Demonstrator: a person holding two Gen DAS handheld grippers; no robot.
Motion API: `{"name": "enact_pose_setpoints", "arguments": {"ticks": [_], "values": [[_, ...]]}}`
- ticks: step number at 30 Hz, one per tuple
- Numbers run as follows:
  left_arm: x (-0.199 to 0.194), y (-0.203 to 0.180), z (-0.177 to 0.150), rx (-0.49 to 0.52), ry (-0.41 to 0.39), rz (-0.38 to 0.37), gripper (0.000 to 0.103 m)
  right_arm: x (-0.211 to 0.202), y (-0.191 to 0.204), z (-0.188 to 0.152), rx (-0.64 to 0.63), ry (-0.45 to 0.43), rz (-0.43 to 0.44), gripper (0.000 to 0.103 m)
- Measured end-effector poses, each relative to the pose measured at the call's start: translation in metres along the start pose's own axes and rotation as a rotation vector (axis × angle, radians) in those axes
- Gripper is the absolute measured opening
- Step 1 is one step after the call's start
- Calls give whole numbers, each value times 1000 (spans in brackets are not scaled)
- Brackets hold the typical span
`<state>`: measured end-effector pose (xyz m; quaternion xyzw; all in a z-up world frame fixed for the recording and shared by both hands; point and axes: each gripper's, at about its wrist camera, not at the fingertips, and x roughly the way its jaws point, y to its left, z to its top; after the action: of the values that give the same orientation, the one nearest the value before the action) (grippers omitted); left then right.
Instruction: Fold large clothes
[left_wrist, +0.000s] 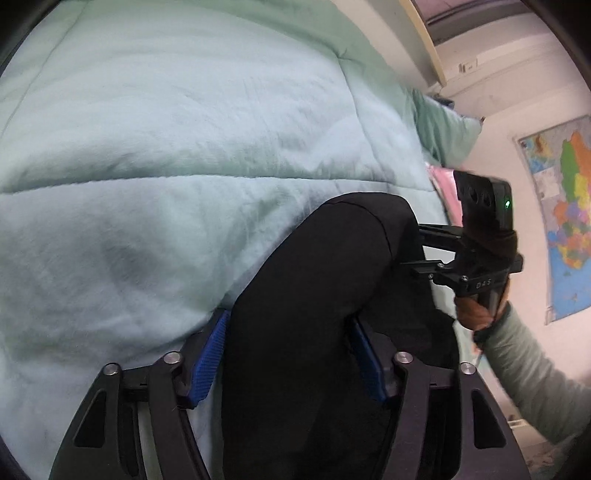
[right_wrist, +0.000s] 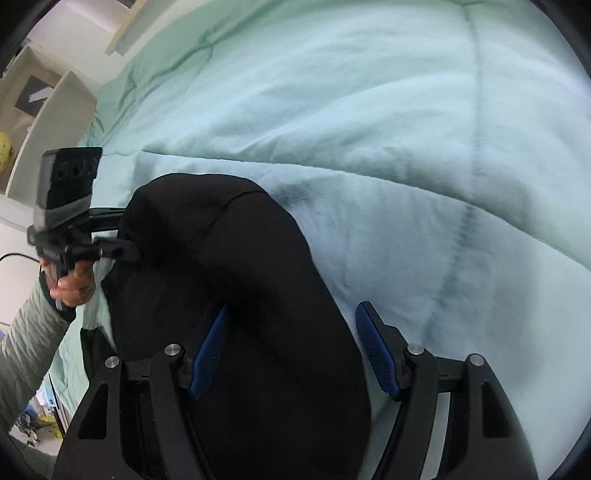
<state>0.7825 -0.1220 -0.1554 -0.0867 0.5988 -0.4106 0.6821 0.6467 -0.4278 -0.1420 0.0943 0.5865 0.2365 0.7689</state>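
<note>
A black garment (left_wrist: 332, 277) lies bunched on a pale mint quilt (left_wrist: 147, 147). In the left wrist view my left gripper (left_wrist: 288, 358) has the fabric filling the gap between its blue pads (left_wrist: 210, 354), and both pads touch the cloth. In the right wrist view the same garment (right_wrist: 221, 258) lies against the left pad of my right gripper (right_wrist: 291, 354). Its right pad (right_wrist: 373, 354) stands apart from the cloth, with quilt (right_wrist: 406, 147) showing between. Each view shows the other gripper (left_wrist: 417, 247) (right_wrist: 129, 236) pointing into the garment's far side, its upper finger hidden by fabric.
A person's hands in pale green sleeves (left_wrist: 535, 376) (right_wrist: 26, 332) hold the grippers. A coloured map (left_wrist: 569, 206) hangs on the wall to the right. A pink item (left_wrist: 441, 184) lies at the quilt's edge. White shelving (right_wrist: 37, 110) stands at the left.
</note>
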Motion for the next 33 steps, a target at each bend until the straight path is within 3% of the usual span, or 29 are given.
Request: {"name": "enact_pose_setpoints", "arguments": {"ticks": [1,2,4,6,8,12,17,20,25,29,33], "values": [[1,-6,-2,17,-7,23,34,3,6,-1,-20,-9,-9,58],[-1,-12,-6,34,-23,44,25,3,14,-2,-35,-20,-15,43],[-11,-27,-15,83,-61,75,15,-8,34,-13,-104,-63,-74,31],[-25,-47,-25,152,-104,137,14,-25,53,-26,-150,-99,-99,18],[-43,-81,-44,243,-157,202,14,-46,73,-43,-188,-142,-126,17],[-80,-133,-93,320,-206,194,14,-88,108,-91,-242,-218,-197,16],[-114,-196,-157,386,-226,263,14,-139,162,-166,-273,-331,-252,16],[-123,-235,-208,445,-221,316,14,-149,188,-208,-300,-337,-272,16],[-124,-235,-278,343,-170,282,14,-146,222,-278,-335,-281,-254,16],[-110,-238,-327,326,-129,340,15,-125,245,-323,-380,-203,-276,20],[-69,-193,-357,169,-36,375,17,-94,243,-347,-340,-102,-259,22]]}}
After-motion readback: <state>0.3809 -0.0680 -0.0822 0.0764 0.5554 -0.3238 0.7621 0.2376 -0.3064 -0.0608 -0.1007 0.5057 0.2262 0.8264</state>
